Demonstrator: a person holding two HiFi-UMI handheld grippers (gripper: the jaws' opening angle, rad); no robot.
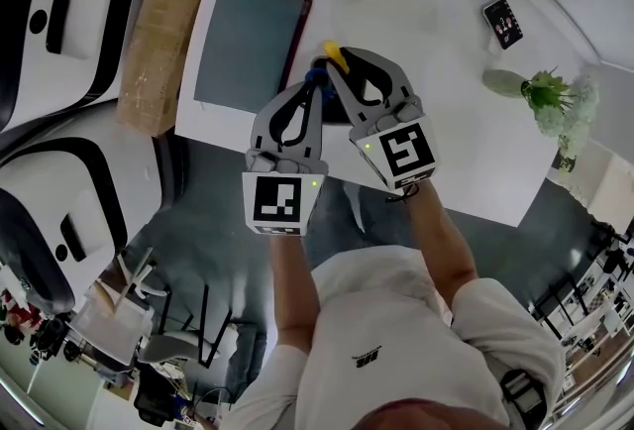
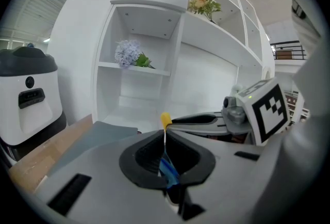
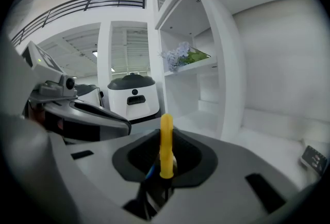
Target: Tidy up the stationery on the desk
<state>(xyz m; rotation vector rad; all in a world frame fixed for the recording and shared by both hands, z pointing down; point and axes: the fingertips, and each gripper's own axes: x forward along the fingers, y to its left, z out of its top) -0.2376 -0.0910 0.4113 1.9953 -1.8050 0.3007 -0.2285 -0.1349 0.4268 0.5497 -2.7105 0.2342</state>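
Nearest me, my left claw [image 2: 166, 163] is shut tight on the blue barrel [image 2: 168, 171] of a pen [image 1: 331, 55]. My right claw [image 3: 166, 169], just beside it on the right, is clamped on the same pen's yellow cap [image 3: 166, 138]. Neither claw shows any gap. The pen hangs in the air between them, over the near edge of the white desk [image 1: 466, 121], just right of the gray mat [image 1: 243, 47].

I judge the pen light, stiff and smooth, so it could slip or twist if squeezed off-centre. The sound hold is one claw across the middle of the barrel and the other around the cap, moving them in one straight line. I cannot tell whether the cap is fully seated.

Farther right on the desk are a phone [image 1: 503, 23] and a small plant [image 1: 548, 91], well apart from my claws.
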